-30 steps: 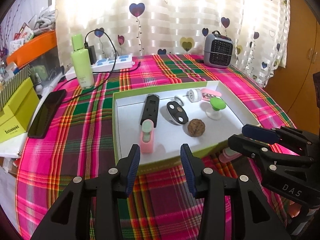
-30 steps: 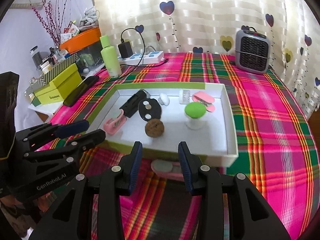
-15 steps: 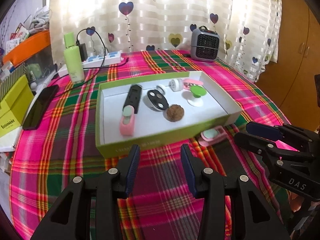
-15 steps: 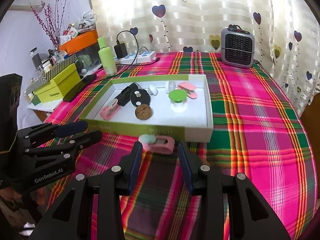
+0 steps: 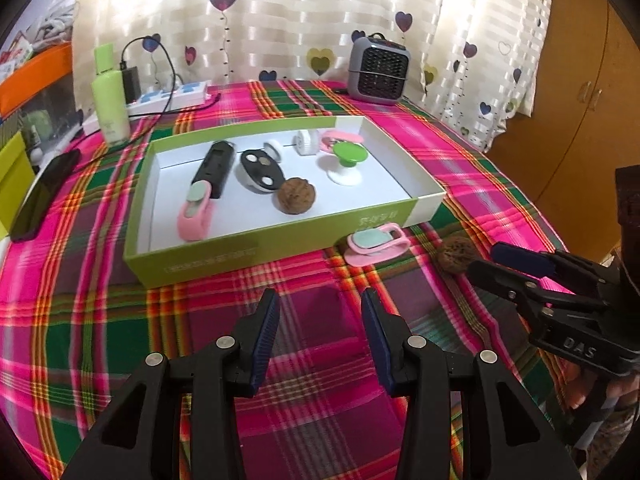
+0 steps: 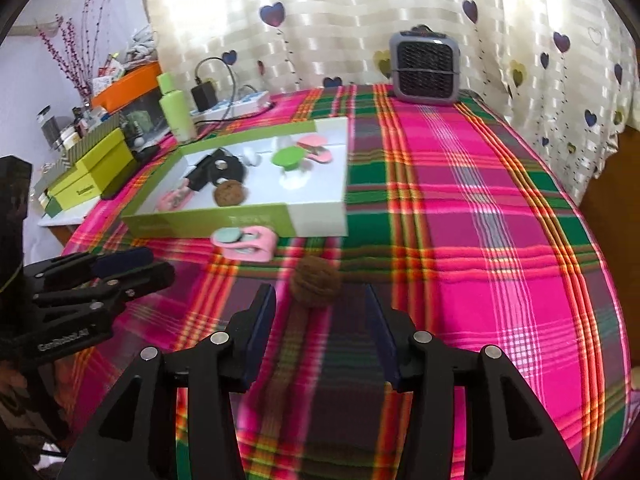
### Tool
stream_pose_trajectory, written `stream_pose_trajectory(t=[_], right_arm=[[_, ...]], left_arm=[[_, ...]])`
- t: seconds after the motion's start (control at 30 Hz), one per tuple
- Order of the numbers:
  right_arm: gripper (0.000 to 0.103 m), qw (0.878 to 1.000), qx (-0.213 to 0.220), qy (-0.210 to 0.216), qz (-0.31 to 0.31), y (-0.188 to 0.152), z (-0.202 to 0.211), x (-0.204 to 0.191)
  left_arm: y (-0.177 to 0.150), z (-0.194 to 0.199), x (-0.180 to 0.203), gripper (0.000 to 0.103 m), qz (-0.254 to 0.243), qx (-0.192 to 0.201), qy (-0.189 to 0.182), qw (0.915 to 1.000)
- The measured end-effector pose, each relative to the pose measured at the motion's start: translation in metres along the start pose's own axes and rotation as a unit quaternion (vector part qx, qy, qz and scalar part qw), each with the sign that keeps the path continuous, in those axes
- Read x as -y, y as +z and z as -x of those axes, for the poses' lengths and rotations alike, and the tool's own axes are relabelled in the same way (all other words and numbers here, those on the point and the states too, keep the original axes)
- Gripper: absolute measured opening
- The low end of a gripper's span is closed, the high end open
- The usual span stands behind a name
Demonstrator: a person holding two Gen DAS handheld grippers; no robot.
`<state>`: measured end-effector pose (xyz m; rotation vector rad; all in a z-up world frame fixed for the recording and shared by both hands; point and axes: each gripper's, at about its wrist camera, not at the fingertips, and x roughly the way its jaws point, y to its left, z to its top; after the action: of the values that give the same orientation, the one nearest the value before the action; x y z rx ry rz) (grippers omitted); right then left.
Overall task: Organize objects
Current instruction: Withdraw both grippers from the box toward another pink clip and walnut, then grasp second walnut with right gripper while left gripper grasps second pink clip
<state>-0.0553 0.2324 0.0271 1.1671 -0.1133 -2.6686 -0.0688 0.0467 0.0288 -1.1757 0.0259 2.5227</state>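
Walnut (image 6: 316,281) seen on desk (image 6: 460,208), outside tray (image 6: 240,220) near its front corner. Right gripper (image 6: 320,320) fingers opening, walnut just ahead, untouched. Left gripper (image 5: 320,322) fingers apart, empty.

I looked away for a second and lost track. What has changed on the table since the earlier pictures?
Both grippers pulled back from the green-sided white box. A second brown walnut-like ball now shows ahead of the right gripper, whose empty jaws are opening. Left gripper unchanged, empty. The box's contents and the pink-and-mint clip outside it stayed put.
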Motion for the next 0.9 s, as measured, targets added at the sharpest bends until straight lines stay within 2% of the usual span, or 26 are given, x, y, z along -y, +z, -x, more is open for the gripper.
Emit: stream_pose_trajectory(t=[0.3,0.43,0.53,0.9], right_arm=[[0.048,0.999,-0.022,0.024,0.021,0.008,-0.016,0.006],[0.048,0.998,-0.032,0.037,0.034,0.011,-0.022,0.006],[0.048,0.997,-0.044,0.038,0.043,0.013,-0.028,0.005],[0.048,0.997,-0.043,0.031,0.052,0.016,-0.03,0.006]], left_arm=[[0.013,-0.014,0.012,0.047,-0.003,0.0,-0.032,0.9995],[0.018,-0.019,0.017,0.047,-0.011,0.002,-0.032,0.9994],[0.021,-0.022,0.019,0.047,-0.013,0.002,-0.035,0.9993],[0.025,-0.03,0.028,0.047,-0.023,0.0,-0.05,0.9985]])
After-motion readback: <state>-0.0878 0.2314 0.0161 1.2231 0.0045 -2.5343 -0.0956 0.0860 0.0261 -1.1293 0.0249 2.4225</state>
